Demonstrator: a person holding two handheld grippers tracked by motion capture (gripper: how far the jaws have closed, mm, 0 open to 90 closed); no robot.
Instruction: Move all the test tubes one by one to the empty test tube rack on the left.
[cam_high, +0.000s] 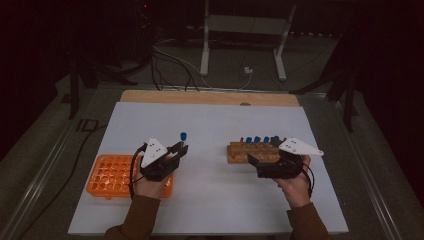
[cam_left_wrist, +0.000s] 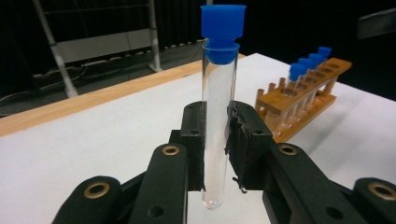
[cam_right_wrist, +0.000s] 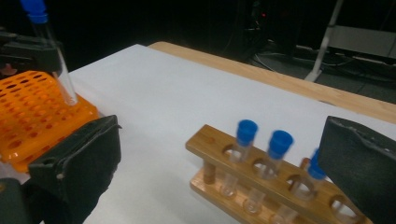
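Left gripper (cam_left_wrist: 217, 140) was clamped on an upright capped tube (cam_left_wrist: 218, 121), held over the table's left half beside the orange rack (cam_high: 107, 175), which the hand partly hid. Right gripper (cam_right_wrist: 219, 154) stood wide apart at the wooden rack (cam_right_wrist: 261, 179); its far end was cut off.

I see a clear tube (cam_left_wrist: 218, 126) with blue cap (cam_left_wrist: 223, 32), orange grid rack (cam_high: 112, 175), brown wooden rack (cam_right_wrist: 261, 179), white surface (cam_high: 215, 125), black fingers (cam_left_wrist: 250, 140).
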